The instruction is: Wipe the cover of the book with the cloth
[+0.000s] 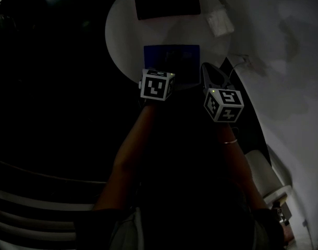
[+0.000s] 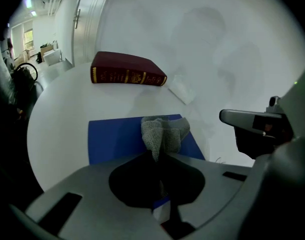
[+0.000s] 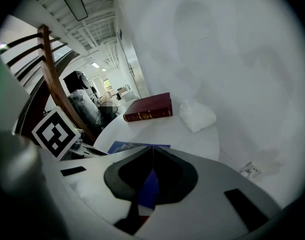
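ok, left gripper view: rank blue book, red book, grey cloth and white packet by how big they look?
1. blue book, largest, though partly hidden.
2. red book and grey cloth look about alike; the cloth is nearer the camera, so I won't rank them.
3. white packet, smallest.

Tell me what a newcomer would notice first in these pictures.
The grey cloth pinched in the left gripper stands out, held over the blue book at the near edge of the round white table. Farther back lies a dark red book with gilt lettering on its spine, a crumpled white wad beside it.
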`<state>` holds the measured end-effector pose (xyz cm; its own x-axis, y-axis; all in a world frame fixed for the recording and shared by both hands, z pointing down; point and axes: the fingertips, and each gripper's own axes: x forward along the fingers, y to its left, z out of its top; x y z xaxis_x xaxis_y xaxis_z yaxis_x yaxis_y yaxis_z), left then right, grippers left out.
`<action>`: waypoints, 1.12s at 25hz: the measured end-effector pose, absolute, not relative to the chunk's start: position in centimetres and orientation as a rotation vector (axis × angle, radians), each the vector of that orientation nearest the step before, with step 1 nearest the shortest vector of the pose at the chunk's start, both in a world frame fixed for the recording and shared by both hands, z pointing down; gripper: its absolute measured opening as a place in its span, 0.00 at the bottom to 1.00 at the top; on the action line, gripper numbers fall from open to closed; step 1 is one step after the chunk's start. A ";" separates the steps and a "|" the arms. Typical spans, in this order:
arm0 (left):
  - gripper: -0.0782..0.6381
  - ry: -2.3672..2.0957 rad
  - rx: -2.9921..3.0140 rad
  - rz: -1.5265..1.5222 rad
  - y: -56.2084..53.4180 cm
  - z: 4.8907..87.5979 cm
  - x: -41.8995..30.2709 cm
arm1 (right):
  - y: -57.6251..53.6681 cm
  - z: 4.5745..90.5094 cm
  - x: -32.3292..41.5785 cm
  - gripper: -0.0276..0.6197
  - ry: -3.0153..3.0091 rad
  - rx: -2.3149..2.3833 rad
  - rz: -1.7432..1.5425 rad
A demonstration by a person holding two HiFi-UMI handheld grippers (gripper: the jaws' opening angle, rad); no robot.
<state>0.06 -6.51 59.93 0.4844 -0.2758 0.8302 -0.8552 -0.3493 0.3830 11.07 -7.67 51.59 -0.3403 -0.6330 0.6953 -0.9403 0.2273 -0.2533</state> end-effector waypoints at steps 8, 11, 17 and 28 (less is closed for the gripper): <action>0.16 -1.057 1.782 0.812 -5.5 60.3 -5.4 | -8.2 52.1 7.0 0.09 -2.096 1.315 0.877; 0.16 -1.094 1.751 0.813 -5.2 60.4 -7.5 | -8.3 52.0 5.5 0.09 -2.108 1.279 0.863; 0.16 -1.131 1.726 0.837 -4.6 60.3 -10.6 | -8.3 51.7 3.9 0.09 -2.121 1.271 0.846; 0.16 -1.269 1.657 0.831 -3.5 58.9 -14.9 | -7.6 50.7 4.9 0.09 -2.137 1.324 0.820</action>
<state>-14.92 -3.53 58.94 0.2590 -0.3884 0.8843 -0.9659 -0.1068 0.2359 4.89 -7.60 50.66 -0.4081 -0.6122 0.6773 -0.9081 0.3485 -0.2321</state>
